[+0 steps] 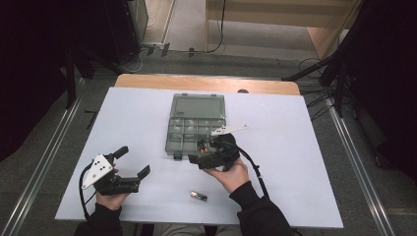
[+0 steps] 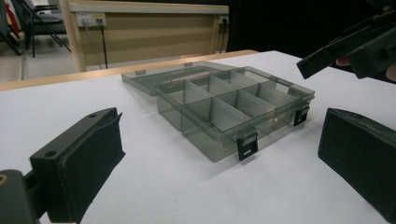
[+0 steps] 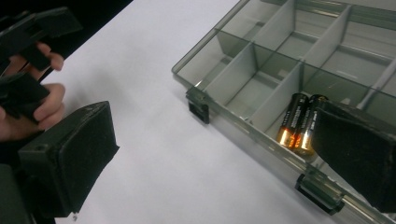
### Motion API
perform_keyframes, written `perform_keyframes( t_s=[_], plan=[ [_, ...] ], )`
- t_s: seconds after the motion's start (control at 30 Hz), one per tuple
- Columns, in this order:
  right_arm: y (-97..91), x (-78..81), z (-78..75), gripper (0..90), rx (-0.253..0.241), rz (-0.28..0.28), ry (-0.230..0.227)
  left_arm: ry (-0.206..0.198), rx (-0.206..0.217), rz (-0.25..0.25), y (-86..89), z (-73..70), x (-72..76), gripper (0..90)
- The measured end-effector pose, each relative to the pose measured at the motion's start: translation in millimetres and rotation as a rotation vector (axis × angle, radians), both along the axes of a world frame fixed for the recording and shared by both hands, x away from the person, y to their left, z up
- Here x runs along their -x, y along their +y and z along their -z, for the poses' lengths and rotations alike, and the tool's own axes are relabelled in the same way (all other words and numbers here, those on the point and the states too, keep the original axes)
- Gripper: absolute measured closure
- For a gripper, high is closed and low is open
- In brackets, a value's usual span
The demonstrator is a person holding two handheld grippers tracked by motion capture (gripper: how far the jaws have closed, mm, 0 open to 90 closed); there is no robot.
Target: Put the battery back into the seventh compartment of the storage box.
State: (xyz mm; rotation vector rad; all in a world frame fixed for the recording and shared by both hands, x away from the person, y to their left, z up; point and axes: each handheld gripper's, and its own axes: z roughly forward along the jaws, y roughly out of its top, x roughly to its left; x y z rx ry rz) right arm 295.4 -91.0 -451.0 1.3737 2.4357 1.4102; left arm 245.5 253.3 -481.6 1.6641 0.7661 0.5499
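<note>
Organizer box [image 1: 195, 125]: lid open.
Right gripper [image 3: 210, 140]: released; its view reveals two batteries [image 3: 297, 123] inside the box.
Left gripper [image 1: 134, 161]: released, left of box.
Loose battery [image 1: 198, 196]: high view, nearer the person than the box.

2 batteries [image 3: 295, 126] in organizer box [image 1: 196, 127] on table [image 1: 142, 113], 1 battery [image 1: 198, 195] before it

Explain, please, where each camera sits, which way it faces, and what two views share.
High view: above the person's side, looking down on the table; both hands, left gripper, right gripper.
Left gripper view: low on the table, facing the organizer box; own jaws wide apart.
Right gripper view: at the box's front edge, above two batteries; own jaws apart.
All share the box.
</note>
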Motion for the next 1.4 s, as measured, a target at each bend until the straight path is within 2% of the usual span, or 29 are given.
perform_keyframes(
  t_s=[0.1, 0.33, 0.47, 0.67, 0.9, 1.13, 1.4],
  plan=[
    [2.3, 2.9, -0.5, 1.0, 0.020, -0.051, 0.003, 0.000, -0.001, 0.000, 0.0, 0.0, 0.0, 0.0],
    [11.9, 12.2, 2.2, 0.9, 0.148, -0.129, 0.000, 0.002, -0.002, 0.001, -0.2, 0.1, 0.0, 0.0],
    [16.5, 13.0, 5.9, 0.9, 0.195, -0.167, 0.017, 0.003, -0.002, 0.001, -0.1, 0.1, 0.0, 0.0],
    [21.4, 15.8, 8.0, 0.9, 0.247, -0.212, 0.036, 0.002, -0.001, 0.001, -0.1, 0.1, 0.0, 0.0],
    [24.4, 19.4, 6.8, 0.9, 0.279, -0.237, 0.036, 0.002, -0.002, 0.001, -0.4, 0.0, 0.2, 0.0],
    [26.5, 25.0, 2.9, 1.0, 0.353, -0.272, 0.040, -0.001, -0.009, 0.003, -1.0, -0.4, 0.9, 0.0],
    [29.9, 29.3, 0.3, 1.7, 0.421, -0.342, 0.050, 0.001, -0.007, -0.001, -1.5, -0.1, 0.6, 0.0]
  ],
)
